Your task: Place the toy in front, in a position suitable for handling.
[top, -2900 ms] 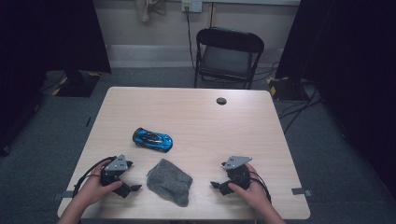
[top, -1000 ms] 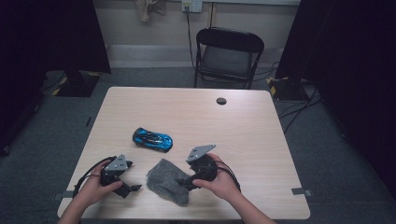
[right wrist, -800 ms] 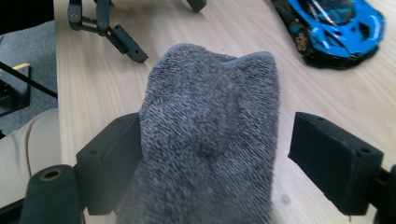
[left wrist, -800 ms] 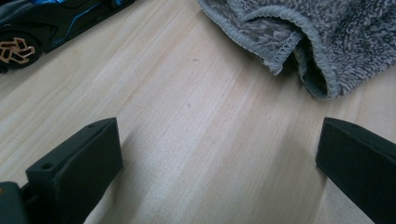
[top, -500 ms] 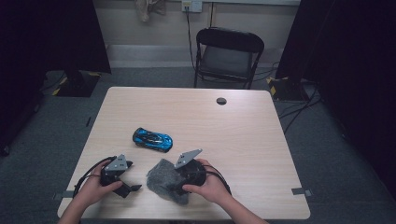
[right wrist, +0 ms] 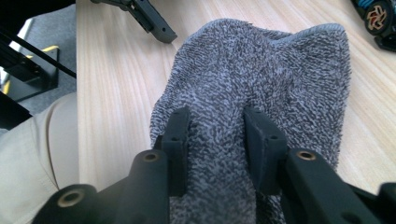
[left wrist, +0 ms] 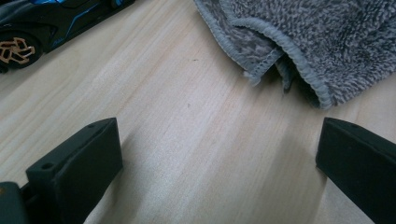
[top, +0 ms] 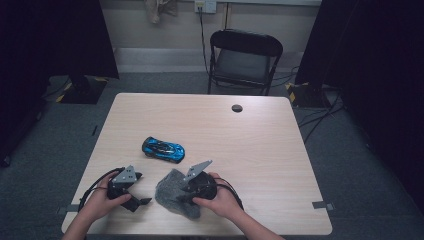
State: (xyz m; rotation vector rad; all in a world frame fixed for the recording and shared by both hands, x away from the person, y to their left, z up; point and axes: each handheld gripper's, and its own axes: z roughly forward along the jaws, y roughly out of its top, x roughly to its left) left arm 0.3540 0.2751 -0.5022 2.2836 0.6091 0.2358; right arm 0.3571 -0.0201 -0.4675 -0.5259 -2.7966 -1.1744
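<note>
A crumpled grey cloth (top: 170,199) (right wrist: 261,70) (left wrist: 322,37) lies near the table's front edge. My right gripper (top: 182,196) (right wrist: 217,126) reaches into it from the right. Its jaws have just been closing, and they pinch a raised fold of the cloth between the pads. A blue toy car (top: 163,148) (left wrist: 42,18) (right wrist: 379,17) stands behind the cloth, apart from it. My left gripper (top: 141,189) (left wrist: 215,149) rests on the table left of the cloth. Its jaws are wide open, with only bare wood between them.
The wooden table (top: 260,145) carries a small black round thing (top: 237,108) near its far edge. A black chair (top: 245,55) stands behind the table. The person's trouser leg (right wrist: 37,154) is just off the table's near edge.
My right hand has come left from the table's front right to the cloth, and its jaws have closed on a fold. The left gripper, the car and the cloth have stayed put.
</note>
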